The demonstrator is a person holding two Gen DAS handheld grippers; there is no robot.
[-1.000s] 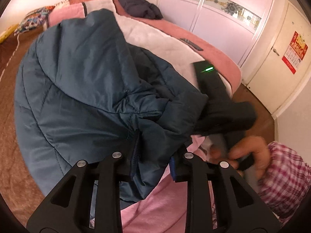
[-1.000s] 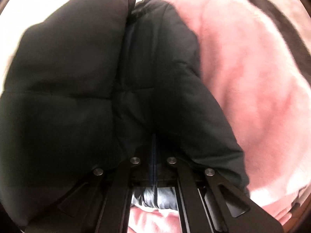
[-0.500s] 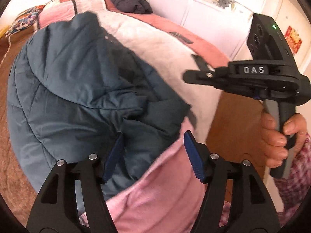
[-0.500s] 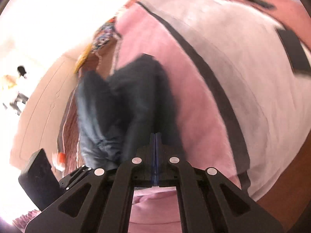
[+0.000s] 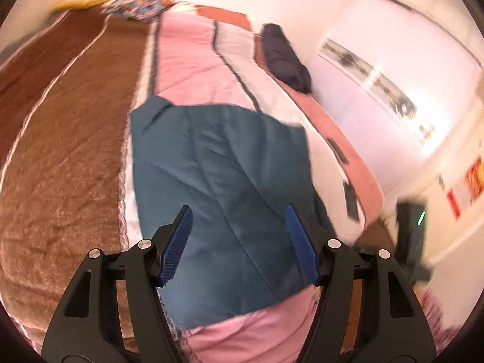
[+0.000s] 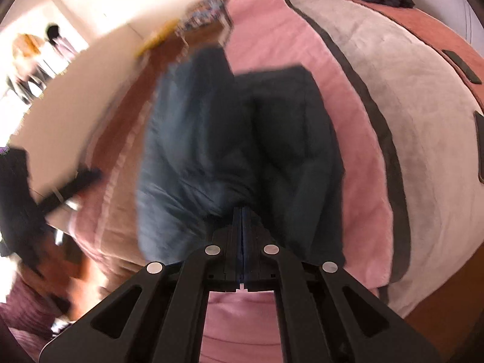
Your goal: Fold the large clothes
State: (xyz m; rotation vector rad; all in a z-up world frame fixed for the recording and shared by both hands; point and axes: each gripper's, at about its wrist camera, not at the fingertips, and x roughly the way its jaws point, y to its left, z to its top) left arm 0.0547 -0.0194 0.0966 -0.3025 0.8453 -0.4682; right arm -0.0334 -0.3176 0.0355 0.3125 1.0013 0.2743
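Left wrist view: left gripper (image 5: 239, 242) fingers spread, empty, above the teal quilted puffer jacket (image 5: 224, 187) running lengthwise ahead; right gripper (image 6: 242, 220) fingers pressed together at its near edge, grip uncertain.

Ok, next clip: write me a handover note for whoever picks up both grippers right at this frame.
Left gripper: jaws wide open, empty, above the teal quilted puffer jacket.
Right gripper: jaws shut; whether it pinches the jacket's near edge is hard to tell.
The jacket lies folded into a compact bundle on the pink and grey plush blanket. A dark folded garment sits at the far end of the bed.
Left: check the right grip, tidy the bundle.
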